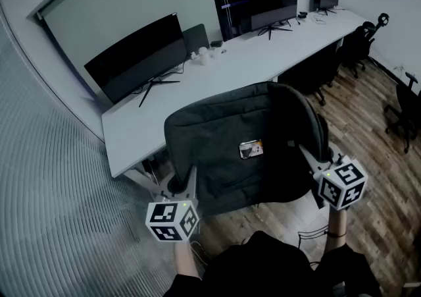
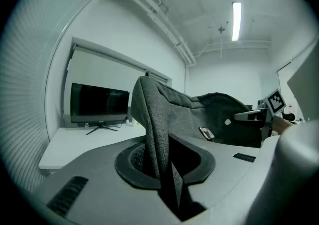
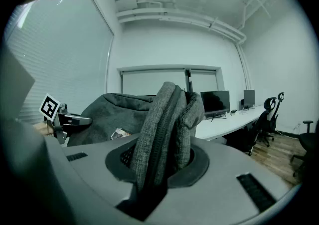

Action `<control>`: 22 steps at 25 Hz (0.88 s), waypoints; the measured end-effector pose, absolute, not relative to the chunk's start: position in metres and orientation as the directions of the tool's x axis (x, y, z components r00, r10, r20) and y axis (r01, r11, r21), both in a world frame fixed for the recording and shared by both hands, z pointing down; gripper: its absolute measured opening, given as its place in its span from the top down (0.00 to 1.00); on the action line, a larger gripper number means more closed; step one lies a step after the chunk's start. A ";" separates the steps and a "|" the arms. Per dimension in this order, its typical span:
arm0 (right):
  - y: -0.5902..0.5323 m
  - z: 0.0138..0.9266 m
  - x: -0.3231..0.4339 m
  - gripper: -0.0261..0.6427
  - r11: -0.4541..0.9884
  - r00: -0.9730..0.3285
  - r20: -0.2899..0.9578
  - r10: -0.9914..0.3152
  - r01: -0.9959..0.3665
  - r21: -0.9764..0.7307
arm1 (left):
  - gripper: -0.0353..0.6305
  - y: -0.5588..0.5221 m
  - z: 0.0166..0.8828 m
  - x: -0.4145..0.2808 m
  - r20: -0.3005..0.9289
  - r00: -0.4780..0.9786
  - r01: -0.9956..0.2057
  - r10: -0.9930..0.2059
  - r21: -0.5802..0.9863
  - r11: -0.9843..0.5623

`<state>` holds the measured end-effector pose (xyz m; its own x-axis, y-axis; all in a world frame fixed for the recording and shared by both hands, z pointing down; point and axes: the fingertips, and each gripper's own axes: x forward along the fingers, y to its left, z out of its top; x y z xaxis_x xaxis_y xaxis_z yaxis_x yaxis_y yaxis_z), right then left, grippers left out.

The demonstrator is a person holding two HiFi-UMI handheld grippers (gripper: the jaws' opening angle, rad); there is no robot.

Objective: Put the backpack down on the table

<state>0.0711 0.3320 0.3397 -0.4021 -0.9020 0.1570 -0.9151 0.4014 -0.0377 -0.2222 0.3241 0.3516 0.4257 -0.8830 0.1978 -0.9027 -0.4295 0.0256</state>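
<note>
A dark grey fabric backpack [image 1: 243,144] hangs in the air in front of me, held flat between both grippers, its far edge over the front edge of the long white table [image 1: 263,58]. My left gripper [image 1: 186,180] is shut on the backpack's left edge [image 2: 154,134], with fabric pinched between its jaws. At the other side my right gripper [image 1: 310,157] is shut on the backpack's right edge [image 3: 164,129], gripping a zippered fold. A small label [image 1: 250,149] shows on the backpack's upper face.
On the table stand a large monitor [image 1: 138,55] at the left, further monitors [image 1: 263,6] behind, and small white items [image 1: 205,55]. Black office chairs [image 1: 358,45] line the table's right side. Wooden floor [image 1: 388,197] lies below, a blind-covered wall [image 1: 39,190] at my left.
</note>
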 end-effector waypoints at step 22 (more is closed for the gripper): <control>0.333 0.359 0.098 0.83 0.415 -0.423 0.185 -0.887 -0.906 -0.084 | 0.84 0.332 0.366 -0.197 0.237 0.396 -0.916 -0.887 0.042 -0.398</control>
